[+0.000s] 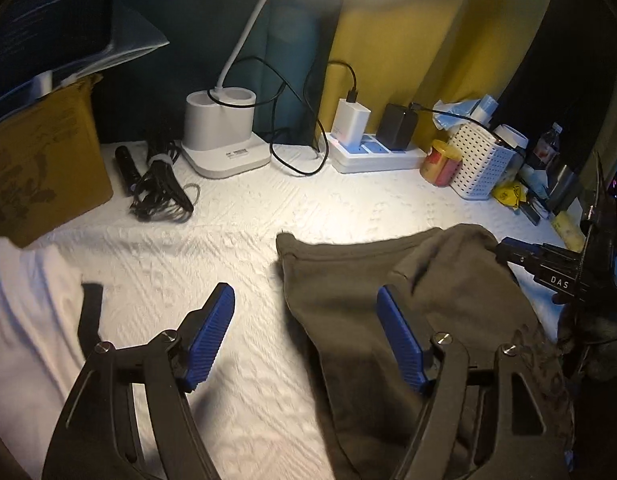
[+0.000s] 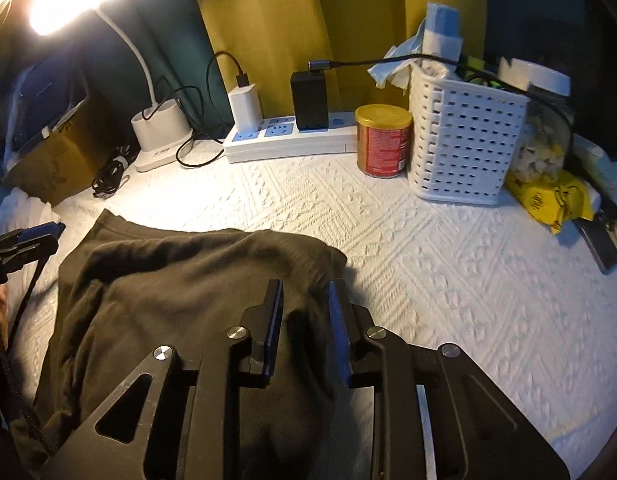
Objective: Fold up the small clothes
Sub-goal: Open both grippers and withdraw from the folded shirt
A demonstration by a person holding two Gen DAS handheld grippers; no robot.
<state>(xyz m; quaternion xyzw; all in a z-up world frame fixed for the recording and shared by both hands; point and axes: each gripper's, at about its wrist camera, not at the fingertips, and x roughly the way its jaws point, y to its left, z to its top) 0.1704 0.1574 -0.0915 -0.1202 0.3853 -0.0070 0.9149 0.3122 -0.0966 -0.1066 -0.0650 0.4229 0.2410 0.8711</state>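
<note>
A dark grey-brown garment (image 1: pixel 348 280) lies on the white textured cloth (image 1: pixel 236 224), its right part folded over itself. My left gripper (image 1: pixel 306 300) is open and empty, its right pad over the garment's left part and its left pad over bare cloth. In the right wrist view the garment (image 2: pixel 168 280) fills the lower left. My right gripper (image 2: pixel 306 286) is nearly closed on a raised fold at the garment's right edge. The right gripper also shows in the left wrist view (image 1: pixel 504 248), at the garment's right edge.
A white garment (image 1: pixel 24 312) with a black strap lies at left. At the back stand a cardboard box (image 1: pixel 40 168), a lamp base (image 1: pixel 224 136), coiled cables (image 1: pixel 160 188), a power strip (image 2: pixel 292 140), a red can (image 2: pixel 382 140) and a white basket (image 2: pixel 464 136).
</note>
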